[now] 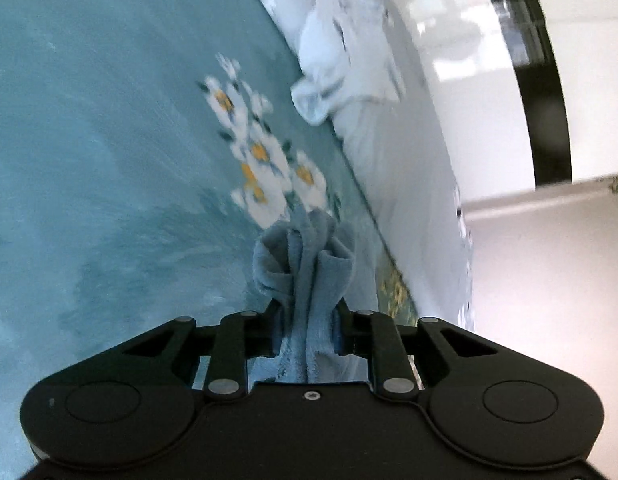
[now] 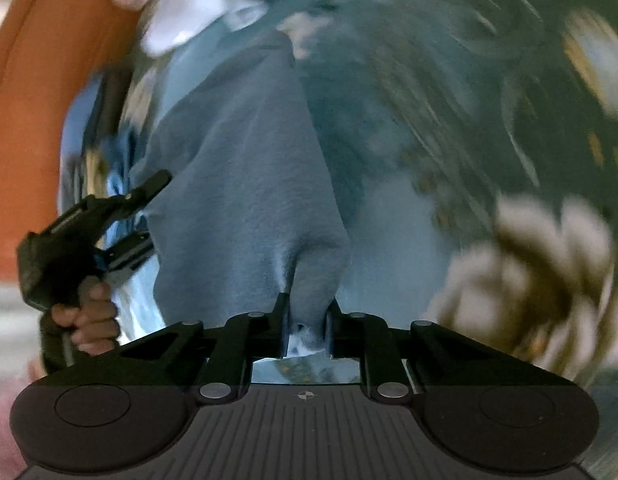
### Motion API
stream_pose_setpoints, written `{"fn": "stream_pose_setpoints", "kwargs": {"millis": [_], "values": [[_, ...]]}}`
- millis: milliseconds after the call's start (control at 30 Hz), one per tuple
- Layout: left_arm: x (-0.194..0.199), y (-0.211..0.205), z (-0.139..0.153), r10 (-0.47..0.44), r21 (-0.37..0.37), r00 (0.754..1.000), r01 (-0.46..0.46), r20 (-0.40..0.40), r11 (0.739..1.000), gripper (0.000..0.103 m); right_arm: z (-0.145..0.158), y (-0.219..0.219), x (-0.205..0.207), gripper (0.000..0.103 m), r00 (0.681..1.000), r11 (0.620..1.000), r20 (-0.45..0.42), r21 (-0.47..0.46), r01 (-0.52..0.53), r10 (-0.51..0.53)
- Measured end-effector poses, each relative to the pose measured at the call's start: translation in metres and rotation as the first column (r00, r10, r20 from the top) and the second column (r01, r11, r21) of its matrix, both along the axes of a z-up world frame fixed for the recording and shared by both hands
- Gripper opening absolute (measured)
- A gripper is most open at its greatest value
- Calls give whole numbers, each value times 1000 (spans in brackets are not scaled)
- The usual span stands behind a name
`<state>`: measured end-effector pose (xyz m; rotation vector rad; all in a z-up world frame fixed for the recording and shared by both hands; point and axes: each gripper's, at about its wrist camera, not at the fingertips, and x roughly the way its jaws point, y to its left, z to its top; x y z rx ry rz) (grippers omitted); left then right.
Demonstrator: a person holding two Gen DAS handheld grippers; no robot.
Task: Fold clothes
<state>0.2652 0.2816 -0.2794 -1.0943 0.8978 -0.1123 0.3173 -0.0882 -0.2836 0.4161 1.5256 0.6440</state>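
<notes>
A grey-blue fleecy garment (image 2: 249,184) hangs stretched between both grippers above a teal bedspread (image 1: 89,140). In the left wrist view, a bunched fold of the garment (image 1: 305,264) is pinched between the jaws of my left gripper (image 1: 307,320), which is shut on it. In the right wrist view, my right gripper (image 2: 307,320) is shut on another corner of the same cloth. The left gripper (image 2: 149,212) shows there at the left edge of the garment, held by a person's hand (image 2: 89,316). Both views are blurred by motion.
The teal bedspread carries white and yellow flower prints (image 1: 261,152). A heap of white clothes (image 1: 345,60) lies at its far edge, seen too in the right wrist view (image 2: 197,8). An orange surface (image 2: 29,120) runs along the left, and a white wall (image 1: 489,80) stands behind.
</notes>
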Motion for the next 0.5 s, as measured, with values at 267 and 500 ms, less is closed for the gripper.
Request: {"fn": "stream_pose_setpoints", "kwargs": {"millis": [267, 500], "values": [[-74, 9, 11, 191, 39, 982, -191, -4, 981, 20, 16, 64, 61, 14, 890, 893, 92, -112, -436, 446], [-91, 2, -15, 240, 107, 969, -233, -62, 967, 20, -5, 105, 70, 14, 811, 807, 89, -208, -552, 578]]}}
